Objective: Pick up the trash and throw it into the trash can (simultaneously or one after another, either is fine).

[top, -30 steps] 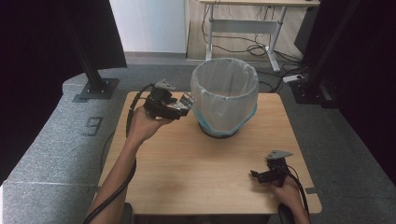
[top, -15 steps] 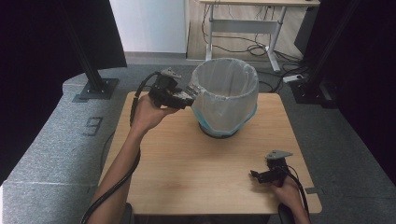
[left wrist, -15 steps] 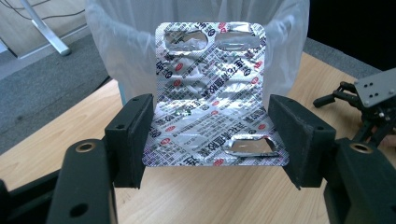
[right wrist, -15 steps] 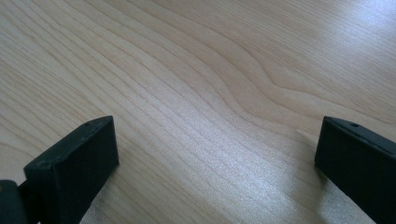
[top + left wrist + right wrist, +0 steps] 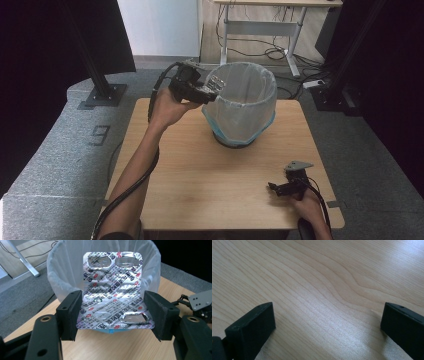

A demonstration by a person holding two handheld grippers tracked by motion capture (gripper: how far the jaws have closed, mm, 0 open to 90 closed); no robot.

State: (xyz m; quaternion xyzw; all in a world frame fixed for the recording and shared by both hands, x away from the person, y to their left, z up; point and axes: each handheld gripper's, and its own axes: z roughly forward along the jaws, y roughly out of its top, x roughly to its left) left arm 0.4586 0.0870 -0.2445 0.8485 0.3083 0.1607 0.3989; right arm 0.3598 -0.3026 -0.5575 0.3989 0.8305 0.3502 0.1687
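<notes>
High view, table: a pale wooden table (image 5: 210, 185) with rounded corners stands on grey carpet (image 5: 60, 150) that bears a dark number mark at the left.
High view, room: black stands rise at left and right, and behind them are a white wall and a metal-legged desk (image 5: 260, 30) with cables on the floor beneath (the back of the room is bright, the sides dark).
High view, bin: a waste bin (image 5: 242, 107) lined with a translucent white bag stands at the far middle of the table.
High view, left gripper: the left gripper (image 5: 207, 92) is raised at the bin's left rim, with what seems to be a silvery sheet at its tip, small in this view.
High view, right gripper: the right gripper (image 5: 274, 187) rests low at the near right corner, well apart from the bin.
Left gripper view, grip: both black jaws press on the side edges of a foil blister pack (image 5: 113, 293), held upright with printed foil facing the camera, several pockets burst.
Left gripper view, place: the pack is in front of the bin's open mouth, above the table edge.
Right gripper view, jaws: set wide apart with nothing between them, just bare wood grain.
</notes>
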